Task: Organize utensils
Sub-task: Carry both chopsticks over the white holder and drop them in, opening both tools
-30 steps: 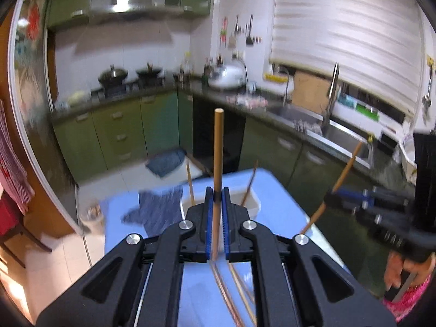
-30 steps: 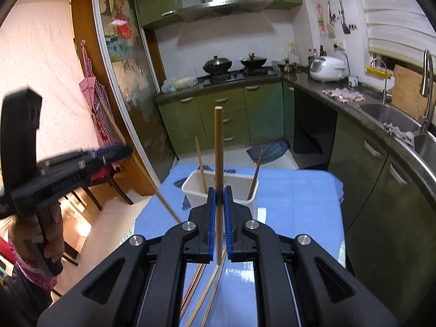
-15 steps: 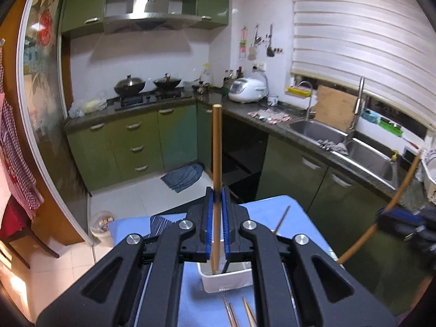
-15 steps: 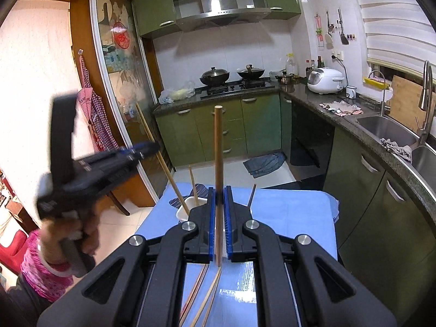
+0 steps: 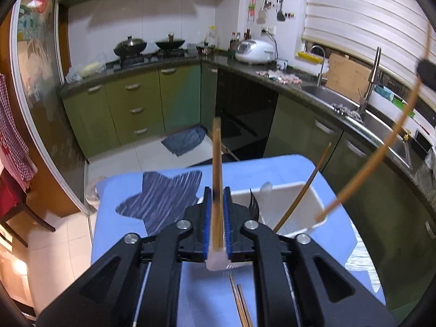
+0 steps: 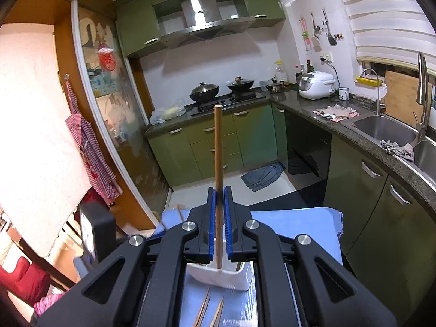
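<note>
Left wrist view: my blue-covered bench carries a white bin holding a leaning chopstick. My left tongs, their jaws just easing apart, stand slightly spread around an upright chopstick above the bin's near corner. My right tongs stay pressed together, pinching another chopstick upright.

Black left tongs with blue pads grip a tan wooden chopstick above a white plastic utensil basket on a light-blue tabletop, beside a dark-blue striped cloth. Olive-green cabinets line the kitchen under a speckled dark-grey counter. A red-and-white checked apron hangs at left.
</note>
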Demonstrator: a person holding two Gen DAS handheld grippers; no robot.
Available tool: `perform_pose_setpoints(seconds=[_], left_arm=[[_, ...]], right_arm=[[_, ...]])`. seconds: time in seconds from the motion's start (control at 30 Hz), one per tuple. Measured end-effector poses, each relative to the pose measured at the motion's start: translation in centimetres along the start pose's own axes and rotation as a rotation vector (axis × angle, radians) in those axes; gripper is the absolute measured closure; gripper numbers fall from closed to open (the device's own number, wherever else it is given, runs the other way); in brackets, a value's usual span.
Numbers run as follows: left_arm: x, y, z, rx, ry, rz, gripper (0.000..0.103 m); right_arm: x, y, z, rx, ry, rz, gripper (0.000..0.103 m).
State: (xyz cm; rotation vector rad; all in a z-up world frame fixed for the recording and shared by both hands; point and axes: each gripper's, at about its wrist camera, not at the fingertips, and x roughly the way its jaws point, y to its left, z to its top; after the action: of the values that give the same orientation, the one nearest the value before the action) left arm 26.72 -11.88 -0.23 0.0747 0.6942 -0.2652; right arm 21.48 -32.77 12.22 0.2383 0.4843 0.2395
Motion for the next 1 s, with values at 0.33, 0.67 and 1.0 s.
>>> perform_pose_setpoints(seconds=[0.33, 0.67, 1.0], left_arm=[[-2.3, 1.0, -1.9, -0.022, -0.002, -0.039, 0.070], [-3.4, 0.6, -7.1, 0.010, 0.135, -0.069, 0.057], [-0.4, -0.9, -10.1, 0.022, 0.297, -0.094, 0.055]], right_arm=[[7.0, -2.3, -1.9, 0.032, 0.094, -0.044, 0.096], [11.4, -2.2, -7.0, -0.011, 0.205, -0.054, 0.096], [6.5, -0.6, -7.6, -0.064, 0.142, -0.033, 0.093]])
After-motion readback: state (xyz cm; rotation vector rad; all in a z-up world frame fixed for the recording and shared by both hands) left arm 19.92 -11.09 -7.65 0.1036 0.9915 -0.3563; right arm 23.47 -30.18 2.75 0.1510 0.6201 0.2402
